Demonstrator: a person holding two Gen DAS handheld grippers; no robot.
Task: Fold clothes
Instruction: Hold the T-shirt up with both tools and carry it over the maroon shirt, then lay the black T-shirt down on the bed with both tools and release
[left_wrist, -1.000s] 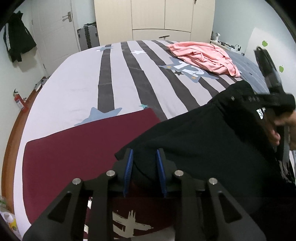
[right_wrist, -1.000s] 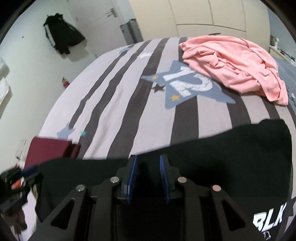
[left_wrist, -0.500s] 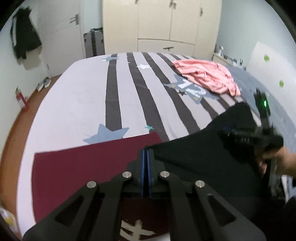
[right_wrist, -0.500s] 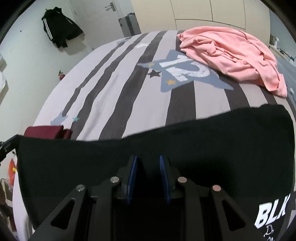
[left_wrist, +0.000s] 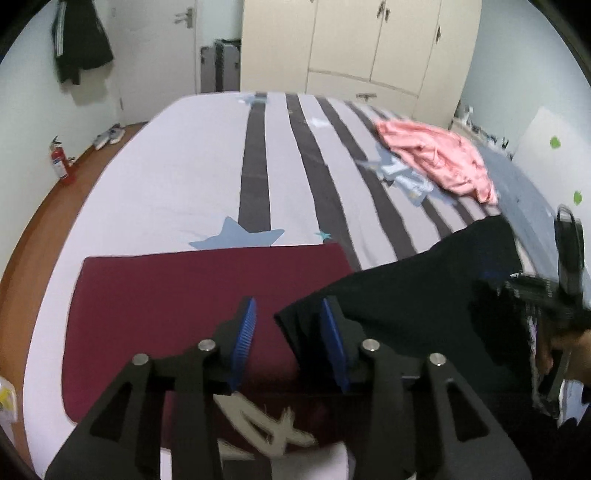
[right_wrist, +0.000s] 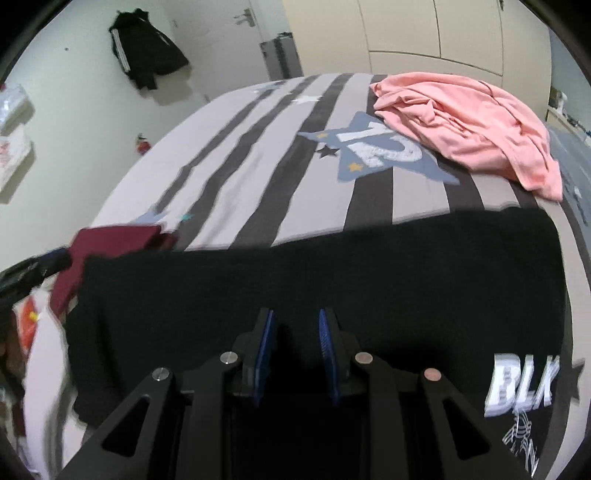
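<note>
Two hand-held grippers work one black T-shirt (right_wrist: 332, 280) on the bed (left_wrist: 184, 177), beside the maroon garment (left_wrist: 177, 295); left hand-held gripper (left_wrist: 291, 339) opening, cloth loose at one pad; right hand-held gripper (right_wrist: 295, 354) pinching its hem; limp, light, best gripped at corners.

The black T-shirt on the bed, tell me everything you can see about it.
The black T-shirt is soft dark knit with white "BLK" lettering and a line drawing near one corner. It lies spread across the striped bed, one end overlapping the maroon garment. The right tool has cloth between its pads. The left tool is opening; the shirt's corner lies against its right pad, no longer pinched.
</note>
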